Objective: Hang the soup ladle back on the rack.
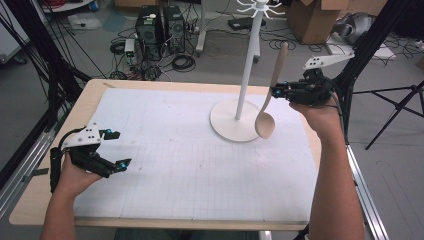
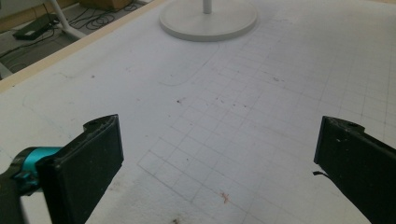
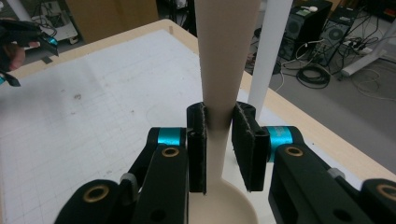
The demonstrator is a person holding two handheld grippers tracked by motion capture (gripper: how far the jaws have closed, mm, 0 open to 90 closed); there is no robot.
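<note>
1. High view: a person is sitting at a wooden table [image 1: 45,200] that's covered by a white grid mat [image 1: 190,160]. The right gripper [image 1: 276,91] is hovering above the far right part of the mat and clamping a wooden spoon [image 1: 270,95] around mid-handle. The spoon is hanging nearly upright, bowl down and handle tip up, leaning a bit to the right. Its bowl is sitting in front of the round base of a white stand [image 1: 235,120], whose pole is rising just left of the spoon; can't tell whether the bowl is touching the base. The left gripper [image 1: 119,148] is resting low over the near left of the mat with its jaws spread wide and gripping nothing. Past the table, the floor is looking messy with cables, computer towers [image 1: 160,27] and cardboard boxes [image 1: 315,17].

2. Left gripper view: the left gripper [image 2: 217,154] is showing both black jaws far apart over the mat [image 2: 233,93], with just bare grid between them. The stand's base [image 2: 208,21] is sitting well ahead at the top.

3. Right gripper view: the right gripper [image 3: 219,140] is squeezing the spoon [image 3: 226,56] handle between its two pads, one on each side. The bowl is showing at the bottom, under the jaws. The stand's pole [image 3: 271,51] is standing just behind the handle, to the right. The left gripper [image 3: 18,44] is peeking in at the far left.
</note>
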